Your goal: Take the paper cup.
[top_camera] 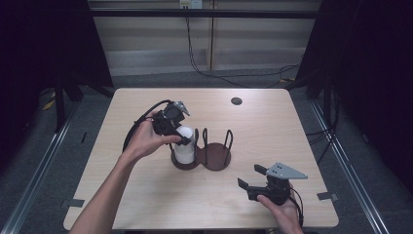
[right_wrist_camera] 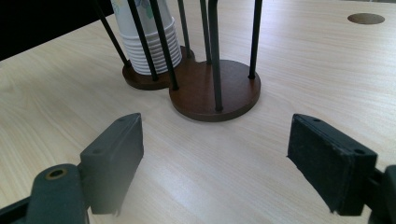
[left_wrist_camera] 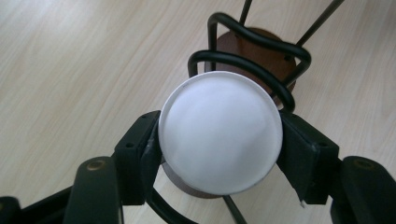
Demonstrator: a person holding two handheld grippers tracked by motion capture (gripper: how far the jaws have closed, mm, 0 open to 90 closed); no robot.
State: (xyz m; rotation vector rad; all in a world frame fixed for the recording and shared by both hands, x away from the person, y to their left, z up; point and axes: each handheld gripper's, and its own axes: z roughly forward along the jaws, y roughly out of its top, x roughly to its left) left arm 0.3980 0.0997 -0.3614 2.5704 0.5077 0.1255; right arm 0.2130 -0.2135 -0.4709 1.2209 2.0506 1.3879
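Note:
A stack of white paper cups (top_camera: pixel 185 146) stands upside down in the left bay of a black wire holder with two round brown bases (top_camera: pixel 216 158). My left gripper (top_camera: pixel 184 136) reaches over it from the left. In the left gripper view the round bottom of the top cup (left_wrist_camera: pixel 219 133) sits between the two pads (left_wrist_camera: pixel 149 144), which press on its sides. My right gripper (top_camera: pixel 250 176) rests open near the table's front right, nothing between its pads (right_wrist_camera: pixel 116 158). From there the cup stack (right_wrist_camera: pixel 149 42) and the holder's empty right bay (right_wrist_camera: pixel 215 93) lie ahead.
The light wooden table (top_camera: pixel 146 204) has a small round dark hole (top_camera: pixel 236 101) near its far edge. Cables trail on the floor behind the table. Dark curtains stand at both sides.

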